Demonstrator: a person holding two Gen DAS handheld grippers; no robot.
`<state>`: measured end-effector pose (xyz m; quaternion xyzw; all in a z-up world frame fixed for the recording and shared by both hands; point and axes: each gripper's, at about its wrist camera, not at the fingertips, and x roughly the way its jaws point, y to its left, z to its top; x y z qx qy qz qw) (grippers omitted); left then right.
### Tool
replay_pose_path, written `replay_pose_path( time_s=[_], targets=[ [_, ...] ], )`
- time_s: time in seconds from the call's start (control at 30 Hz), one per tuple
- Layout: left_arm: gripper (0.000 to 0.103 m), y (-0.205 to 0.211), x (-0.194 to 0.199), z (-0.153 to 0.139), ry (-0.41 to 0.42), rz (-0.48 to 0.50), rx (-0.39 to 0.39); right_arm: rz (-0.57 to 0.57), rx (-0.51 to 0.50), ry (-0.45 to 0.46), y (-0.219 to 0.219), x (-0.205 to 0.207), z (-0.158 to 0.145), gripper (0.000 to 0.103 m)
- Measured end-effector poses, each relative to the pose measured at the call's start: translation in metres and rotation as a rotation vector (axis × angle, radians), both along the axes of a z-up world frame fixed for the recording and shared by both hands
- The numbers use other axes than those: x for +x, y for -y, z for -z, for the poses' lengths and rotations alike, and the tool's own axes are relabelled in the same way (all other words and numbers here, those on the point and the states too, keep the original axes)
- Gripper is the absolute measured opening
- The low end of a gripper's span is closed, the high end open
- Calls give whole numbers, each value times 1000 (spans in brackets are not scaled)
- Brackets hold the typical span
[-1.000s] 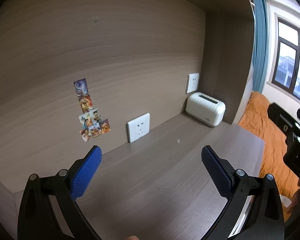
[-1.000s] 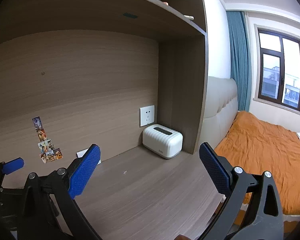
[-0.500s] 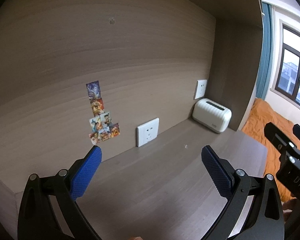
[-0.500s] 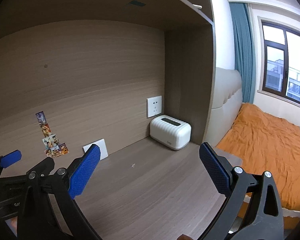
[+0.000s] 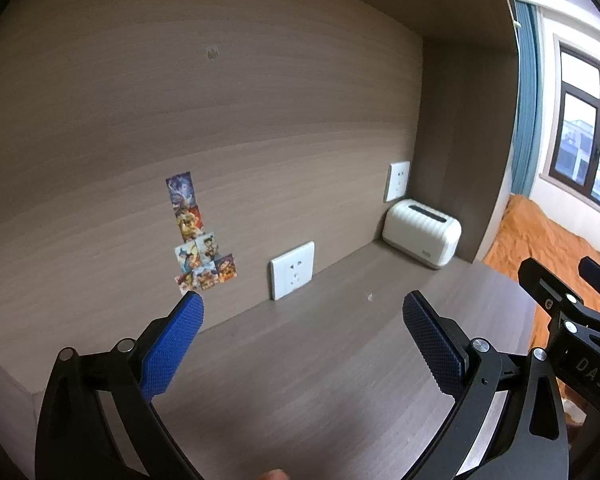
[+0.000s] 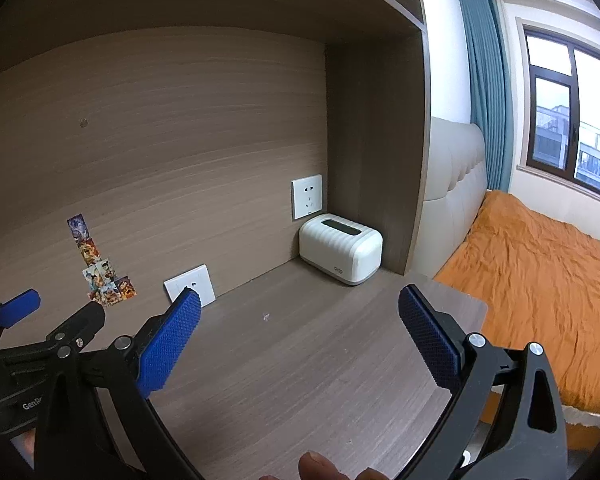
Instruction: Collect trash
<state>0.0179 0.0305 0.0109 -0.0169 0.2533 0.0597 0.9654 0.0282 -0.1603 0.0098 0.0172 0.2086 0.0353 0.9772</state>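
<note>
Two handheld grippers with black frames and blue textured pads hover above a brown wood-grain desk surface (image 5: 300,380) set into a matching wooden alcove. The left gripper (image 5: 302,328) has its jaws spread wide and holds nothing. The right gripper (image 6: 300,320) is likewise spread wide and empty.

The only likely trash in view is a tiny pale scrap (image 5: 369,296) lying on the desk, alone, too small to tell its long axis. In the left wrist view it sits at about one o'clock from the midpoint of the jaws, beyond the fingertips and nearer the right-hand pad. In the right wrist view the same tiny pale scrap (image 6: 265,316) lies at about eleven o'clock, between the two pads, a little left of centre. The right gripper looks the better lined up, so it seems the natural one to reach forward and down.

Behind the scrap, at the back right corner, stands a white ribbed plastic box with a dark top slot (image 6: 341,248). A white wall socket (image 5: 292,269) leans against the back panel, with colourful cartoon stickers (image 5: 198,236) to its left.
</note>
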Motion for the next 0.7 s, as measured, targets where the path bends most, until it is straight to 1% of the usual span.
replay_pose_path(
  time_s=[0.3,0.7],
  targets=[
    [98,2,1,-2,1,7,9,11,-12,-19,-2,3,1,99],
    [98,3,3,-3,4,10,15,25,-24,-4,-1,3,-1,99]
  ],
)
